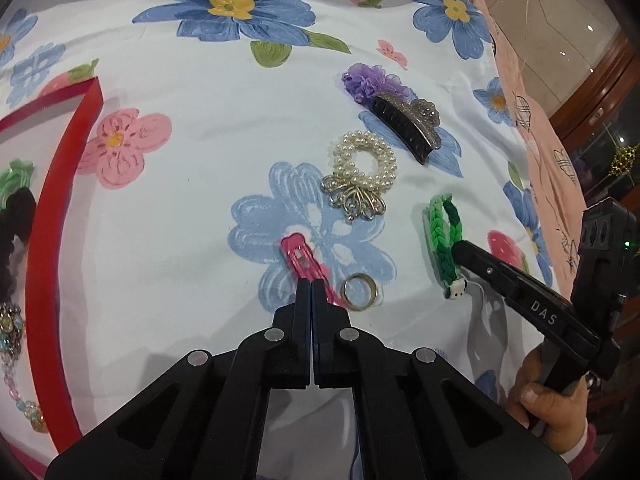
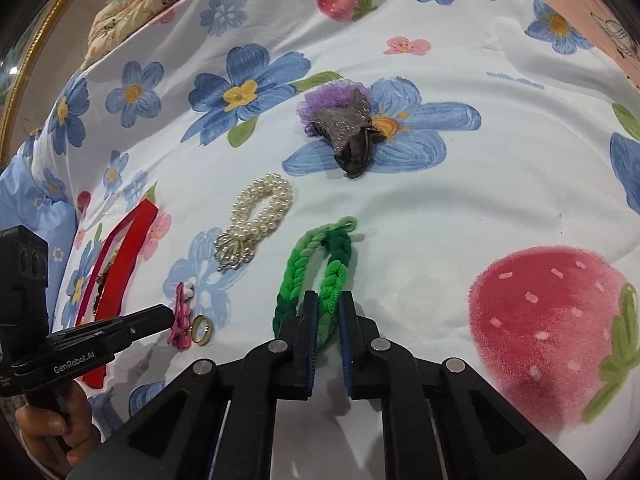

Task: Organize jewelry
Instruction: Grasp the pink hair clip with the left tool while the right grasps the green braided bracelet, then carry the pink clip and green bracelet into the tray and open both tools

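Note:
A pink hair clip (image 1: 297, 254) lies on the flowered sheet. My left gripper (image 1: 311, 285) is shut on its near end, with the clip running slantwise through the closed fingertips. From the right wrist view the left gripper (image 2: 171, 315) meets the pink clip (image 2: 182, 314) from the left. A green braided hair band (image 2: 300, 264) with a small white charm (image 1: 456, 291) lies to the right. My right gripper (image 2: 328, 304) is shut on one strand of it. In the left wrist view the right gripper (image 1: 457, 246) sits on the green band (image 1: 438, 228).
A gold ring (image 1: 359, 292) lies just right of the pink clip. Further off are a pearl bracelet (image 1: 362, 160), a dark glittery hair claw (image 1: 404, 124) and a purple scrunchie (image 1: 366, 80). A red box (image 1: 52, 208) holding other pieces stands at the left. The bed's edge is at the right.

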Motion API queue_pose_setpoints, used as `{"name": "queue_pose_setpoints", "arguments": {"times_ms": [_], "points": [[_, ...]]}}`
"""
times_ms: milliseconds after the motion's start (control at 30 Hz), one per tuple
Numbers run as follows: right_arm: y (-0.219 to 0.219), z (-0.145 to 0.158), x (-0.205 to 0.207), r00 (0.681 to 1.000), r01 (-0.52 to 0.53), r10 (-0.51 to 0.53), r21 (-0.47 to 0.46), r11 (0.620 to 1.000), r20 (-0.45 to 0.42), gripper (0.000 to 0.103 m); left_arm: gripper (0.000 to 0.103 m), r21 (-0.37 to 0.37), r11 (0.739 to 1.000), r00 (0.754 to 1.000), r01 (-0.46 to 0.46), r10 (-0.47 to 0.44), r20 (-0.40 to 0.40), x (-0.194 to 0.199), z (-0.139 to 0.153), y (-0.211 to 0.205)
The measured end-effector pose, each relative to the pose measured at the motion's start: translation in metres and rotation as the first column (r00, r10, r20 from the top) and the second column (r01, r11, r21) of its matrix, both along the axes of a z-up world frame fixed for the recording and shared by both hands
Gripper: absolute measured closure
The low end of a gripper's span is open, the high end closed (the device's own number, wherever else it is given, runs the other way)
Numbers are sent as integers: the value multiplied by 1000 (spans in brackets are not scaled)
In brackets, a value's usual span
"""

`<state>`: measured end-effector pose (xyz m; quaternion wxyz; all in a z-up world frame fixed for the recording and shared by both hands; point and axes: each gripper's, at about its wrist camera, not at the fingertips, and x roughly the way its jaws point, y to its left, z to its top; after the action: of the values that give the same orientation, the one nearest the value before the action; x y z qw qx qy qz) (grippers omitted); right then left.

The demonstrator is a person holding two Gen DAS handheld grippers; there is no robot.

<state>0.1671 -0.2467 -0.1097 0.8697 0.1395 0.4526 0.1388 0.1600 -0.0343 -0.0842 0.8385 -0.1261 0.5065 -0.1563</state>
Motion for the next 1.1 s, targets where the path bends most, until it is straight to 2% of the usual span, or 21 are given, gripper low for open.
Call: {"name": "queue_pose_setpoints", "arguments": {"times_ms": [100, 167, 233, 267, 333, 533, 633, 867, 1100], "points": [[2, 5, -4, 1000, -11, 11, 12, 1000, 13, 94, 101, -73, 997, 999, -14, 11, -43, 1, -3, 6], [3, 8, -6, 1000, -12, 12, 15, 1000, 21, 94, 79, -80, 996, 998, -39, 35, -54, 2, -2, 7], [3, 10, -8, 999, -19, 19, 16, 1000, 28, 94, 64, -60, 997, 998, -58, 55, -39, 3, 2, 5], [2, 11, -9, 999, -21, 20, 17, 1000, 30, 94, 61, -55, 996, 997, -67, 64, -41, 5, 3, 3], [1, 12, -11, 999, -25, 24, 21, 999, 33, 94, 61, -69, 995, 997, -70, 66, -49, 8, 2, 0], [-10, 13, -12, 999, -8, 6, 35, 999, 35, 93, 65, 9, 998, 997, -64, 64, -45, 14, -7, -13], [-12, 14, -12, 999, -5, 3, 48, 999, 35, 93, 86, 47, 998, 999, -44, 46, -29, 14, -8, -16], [1, 21, -16, 998, -46, 43, 68, 997, 52, 94, 86, 39, 999, 1000, -27, 27, 1, -1, 1, -4], [26, 32, -22, 992, -114, 107, 95, 989, 73, 94, 86, 3, 998, 997, -65, 65, 45, -28, 24, 28]]}}
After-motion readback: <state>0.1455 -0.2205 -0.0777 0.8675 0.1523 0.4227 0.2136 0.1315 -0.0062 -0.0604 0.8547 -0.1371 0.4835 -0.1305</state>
